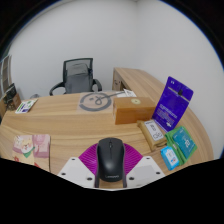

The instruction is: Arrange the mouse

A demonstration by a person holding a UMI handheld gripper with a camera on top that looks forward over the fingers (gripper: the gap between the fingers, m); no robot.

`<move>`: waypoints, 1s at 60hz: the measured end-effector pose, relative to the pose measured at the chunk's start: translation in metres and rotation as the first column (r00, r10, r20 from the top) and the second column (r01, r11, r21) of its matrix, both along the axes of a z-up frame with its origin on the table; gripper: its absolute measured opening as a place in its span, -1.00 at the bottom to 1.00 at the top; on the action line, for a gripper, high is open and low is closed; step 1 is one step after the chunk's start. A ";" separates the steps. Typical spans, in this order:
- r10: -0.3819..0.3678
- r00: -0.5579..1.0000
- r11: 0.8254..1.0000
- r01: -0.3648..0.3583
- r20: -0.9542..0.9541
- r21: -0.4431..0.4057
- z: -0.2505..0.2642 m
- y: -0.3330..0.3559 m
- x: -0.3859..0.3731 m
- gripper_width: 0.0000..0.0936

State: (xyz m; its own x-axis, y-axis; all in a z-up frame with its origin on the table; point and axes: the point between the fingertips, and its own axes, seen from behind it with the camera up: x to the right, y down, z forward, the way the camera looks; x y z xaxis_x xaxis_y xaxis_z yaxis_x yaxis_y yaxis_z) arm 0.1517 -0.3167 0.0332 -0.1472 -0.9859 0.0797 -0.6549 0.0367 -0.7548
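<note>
Black mouse (110, 158) sits clamped between the fingers (110, 172), pads pressing both its sides, lifted or sliding over the counter (70, 125), likely to be repositioned. Beyond mouse: brown box (138, 106), purple package (174, 102).

**Everything placed around the mouse**

The mouse (110, 157) lies on the table (75, 125), between the fingers of the hand-held gripper (110, 170). Right of the mouse sit small packets (170, 145); behind those, a cardboard box (140, 107) with an upright package (174, 103) beside it. Left of the mouse lies a small pack (30, 146). Far behind the mouse, beyond the table, stands an office chair (77, 74).
</note>
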 end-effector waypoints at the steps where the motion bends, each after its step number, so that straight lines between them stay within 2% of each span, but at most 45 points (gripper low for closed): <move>1: 0.001 1.000 1.000 -0.001 0.011 0.001 0.010 0.001 0.002 -0.34; 11: 0.024 0.990 0.999 -0.028 0.140 0.027 0.121 0.029 0.025 -0.34; 16: 0.072 0.980 0.995 -0.084 0.185 0.054 0.158 0.067 0.032 -0.34; 22: 0.144 0.968 0.983 -0.164 0.207 0.081 0.175 0.125 0.035 -0.34; 30: 0.244 0.955 0.957 -0.265 0.171 0.114 0.151 0.210 0.026 -0.34; 40: 0.320 0.942 0.934 -0.332 0.103 0.133 0.087 0.285 0.006 -0.34; 51: 0.363 0.931 0.926 -0.364 0.025 0.098 0.013 0.312 -0.012 -0.34; 60: 0.379 0.925 0.920 -0.376 -0.006 0.112 -0.023 0.321 -0.024 -0.34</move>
State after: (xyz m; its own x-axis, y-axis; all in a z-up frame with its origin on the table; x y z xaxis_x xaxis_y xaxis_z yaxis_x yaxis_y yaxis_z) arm 0.1273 0.0044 0.0101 0.2381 -0.9708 -0.0304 -0.6564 -0.1377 -0.7418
